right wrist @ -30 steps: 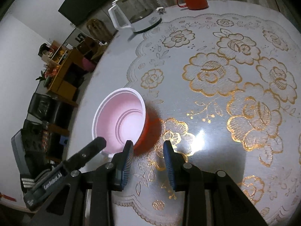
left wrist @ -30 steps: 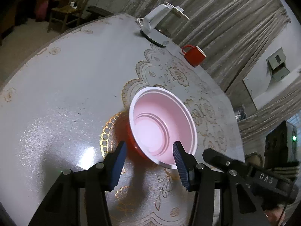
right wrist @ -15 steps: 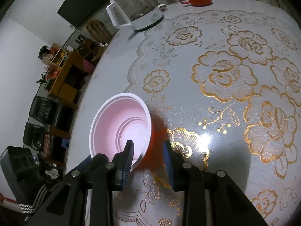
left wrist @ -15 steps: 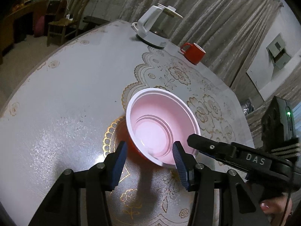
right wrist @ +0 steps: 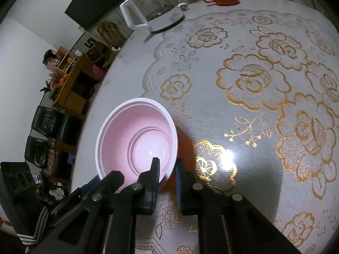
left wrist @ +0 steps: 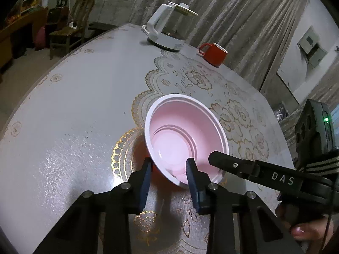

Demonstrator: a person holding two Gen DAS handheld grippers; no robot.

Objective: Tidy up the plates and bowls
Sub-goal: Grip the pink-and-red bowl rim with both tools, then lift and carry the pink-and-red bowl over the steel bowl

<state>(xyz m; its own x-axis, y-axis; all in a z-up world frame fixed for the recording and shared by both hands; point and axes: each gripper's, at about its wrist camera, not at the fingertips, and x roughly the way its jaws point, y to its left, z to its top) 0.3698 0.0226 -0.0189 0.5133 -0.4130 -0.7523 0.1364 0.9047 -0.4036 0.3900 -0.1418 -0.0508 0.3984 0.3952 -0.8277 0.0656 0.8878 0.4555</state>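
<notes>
Left wrist view recorded the pink bowl (left wrist: 180,139) on the table (left wrist: 74,105). Left gripper (left wrist: 169,171), jaws just narrowed, pinched its near rim; right gripper (right wrist: 167,169) had just clamped the rim beside it.

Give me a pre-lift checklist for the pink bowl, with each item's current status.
1. Right gripper straddles the rim of the pink bowl, one finger inside, one outside; jaws have just been closing: ok.
2. Left gripper straddles the near rim, jaws just been closing: ok.
3. Pads firmly clamped: cannot tell.
4. Bowl empty: ok.
5. Red mug and kettle far from the bowl: ok.
</notes>
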